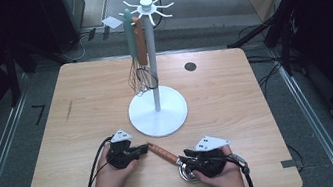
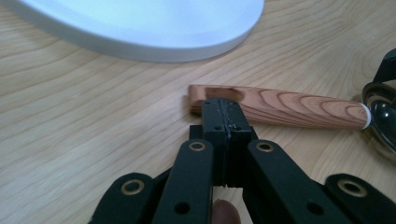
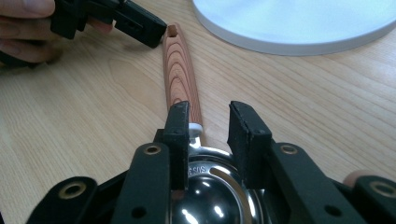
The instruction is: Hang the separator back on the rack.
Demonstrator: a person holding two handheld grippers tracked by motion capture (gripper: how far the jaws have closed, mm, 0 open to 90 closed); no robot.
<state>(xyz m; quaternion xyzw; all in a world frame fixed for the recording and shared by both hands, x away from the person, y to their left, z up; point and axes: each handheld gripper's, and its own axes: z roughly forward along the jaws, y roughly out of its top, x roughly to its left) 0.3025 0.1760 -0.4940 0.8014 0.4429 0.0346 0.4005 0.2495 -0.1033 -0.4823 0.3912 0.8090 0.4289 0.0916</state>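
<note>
A utensil with a wooden handle (image 1: 163, 153) and a shiny metal head (image 1: 187, 173) lies flat on the wooden table (image 1: 81, 112) near its front edge. My left gripper (image 1: 145, 150) is shut with nothing between its jaws. In the left gripper view its tips (image 2: 223, 105) rest against the handle's end (image 2: 289, 105), by the hanging hole. My right gripper (image 1: 181, 160) is open. In the right gripper view its jaws (image 3: 212, 119) stand apart above the metal head (image 3: 212, 196), on either side of the neck where the handle (image 3: 180, 70) begins.
A white hook stand (image 1: 158, 111) with a round base stands mid-table just beyond the utensil. A green-handled whisk (image 1: 130, 33) and a brown-handled utensil (image 1: 139, 39) hang from it. A small black disc (image 1: 190, 66) sits at the back right.
</note>
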